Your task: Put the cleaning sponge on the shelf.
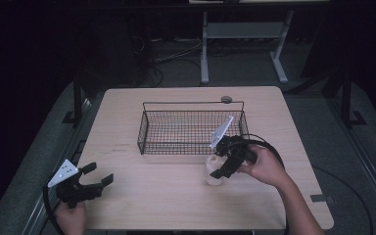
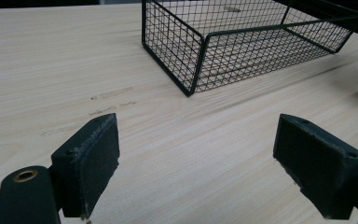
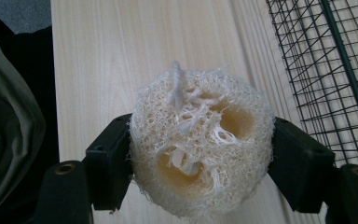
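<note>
- My right tongs (image 3: 200, 154) are clamped on a loofah sponge (image 3: 200, 144); in the right gripper view both black pads press into its sides, one on each flank, and the round, pale, fibrous disc bulges out between them.
- The sponge shows two hollow channels through its face and a short white string loop at its top edge.
- In the high view, my right tongs (image 1: 223, 164) hold the loofah sponge (image 1: 214, 172) above the desk (image 1: 176, 196), just in front of the near right corner of the wire basket (image 1: 144, 129).
- The sponge is outside the basket; I see the black mesh wall of the wire basket (image 3: 326, 70) just beside it in the right gripper view.
- My right hand (image 1: 264, 166) wraps the tool body, with its cable looping round behind it.
- My left tongs (image 1: 98, 177) sit at the near left of the desk, well apart from the basket and the sponge.
- The left tongs (image 2: 196, 163) are spread wide with nothing between the pads, only bare light wood beneath them.
- In the left gripper view the wire basket (image 2: 191, 51) stands ahead on the desk (image 2: 51, 70), and I see nothing lying in it.
- A small round grey disc (image 1: 226, 99) lies on the desk just behind the basket's far rim.
</note>
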`<state>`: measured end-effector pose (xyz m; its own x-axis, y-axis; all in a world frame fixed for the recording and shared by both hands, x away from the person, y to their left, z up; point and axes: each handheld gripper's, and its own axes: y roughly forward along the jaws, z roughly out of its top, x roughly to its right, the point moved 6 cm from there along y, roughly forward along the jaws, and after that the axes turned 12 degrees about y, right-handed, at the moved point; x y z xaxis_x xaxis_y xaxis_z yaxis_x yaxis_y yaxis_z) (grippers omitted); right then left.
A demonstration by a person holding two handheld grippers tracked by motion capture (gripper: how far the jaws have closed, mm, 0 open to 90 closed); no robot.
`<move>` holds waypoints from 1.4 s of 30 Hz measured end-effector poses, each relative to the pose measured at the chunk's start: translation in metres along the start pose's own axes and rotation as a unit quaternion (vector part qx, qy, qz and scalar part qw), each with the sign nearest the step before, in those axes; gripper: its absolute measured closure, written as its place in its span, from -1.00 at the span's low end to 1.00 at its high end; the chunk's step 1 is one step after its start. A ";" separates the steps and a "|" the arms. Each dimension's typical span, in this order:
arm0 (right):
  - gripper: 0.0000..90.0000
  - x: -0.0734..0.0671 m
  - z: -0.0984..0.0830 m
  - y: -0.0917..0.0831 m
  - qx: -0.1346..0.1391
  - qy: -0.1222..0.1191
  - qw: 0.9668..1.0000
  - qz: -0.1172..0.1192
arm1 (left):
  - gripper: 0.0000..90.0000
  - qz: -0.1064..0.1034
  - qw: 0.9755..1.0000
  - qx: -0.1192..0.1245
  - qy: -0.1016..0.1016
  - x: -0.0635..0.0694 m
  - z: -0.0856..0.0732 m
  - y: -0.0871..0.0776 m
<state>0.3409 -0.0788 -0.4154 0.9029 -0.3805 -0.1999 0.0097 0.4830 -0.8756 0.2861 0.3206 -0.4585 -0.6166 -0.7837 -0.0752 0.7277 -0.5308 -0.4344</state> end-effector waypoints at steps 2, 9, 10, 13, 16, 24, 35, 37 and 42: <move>-0.37 0.001 0.001 -0.002 0.002 0.000 1.000 -0.001 | -0.69 0.000 1.000 0.000 0.000 0.000 0.000 0.000; -0.37 0.003 0.007 -0.012 0.003 0.002 1.000 -0.006 | -0.69 -0.004 1.000 -0.003 0.002 0.002 0.000 0.001; -0.37 0.003 0.007 -0.012 0.004 0.001 1.000 -0.006 | -0.69 -0.003 1.000 -0.003 0.001 0.002 0.000 0.002; -0.37 0.004 0.010 -0.014 0.003 0.000 1.000 -0.006 | -0.69 -0.003 1.000 -0.002 0.002 0.002 0.000 0.001; -0.37 0.006 0.013 -0.017 0.004 0.002 1.000 -0.006 | -0.69 -0.003 1.000 -0.002 0.001 0.002 0.000 0.001; -0.37 0.011 0.022 -0.027 0.004 0.004 1.000 -0.011 | -0.69 -0.003 1.000 -0.002 0.002 0.002 0.000 0.001; -0.37 0.015 0.033 -0.037 0.005 0.001 1.000 -0.018 | -0.69 -0.002 1.000 0.000 0.000 0.001 0.001 0.001; -0.37 0.017 0.034 -0.038 0.005 0.002 1.000 -0.019 | -0.69 -0.002 1.000 0.000 0.000 0.001 0.000 0.001; -0.36 0.019 0.037 -0.041 0.009 0.002 1.000 -0.021 | -0.69 -0.002 1.000 0.001 -0.001 0.001 0.000 0.000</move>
<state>0.3738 -0.0771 -0.3670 0.8999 -0.4034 -0.1657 0.0542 0.4804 -0.8754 0.2858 0.3197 -0.4583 -0.6184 -0.7826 -0.0720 0.7263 -0.5341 -0.4328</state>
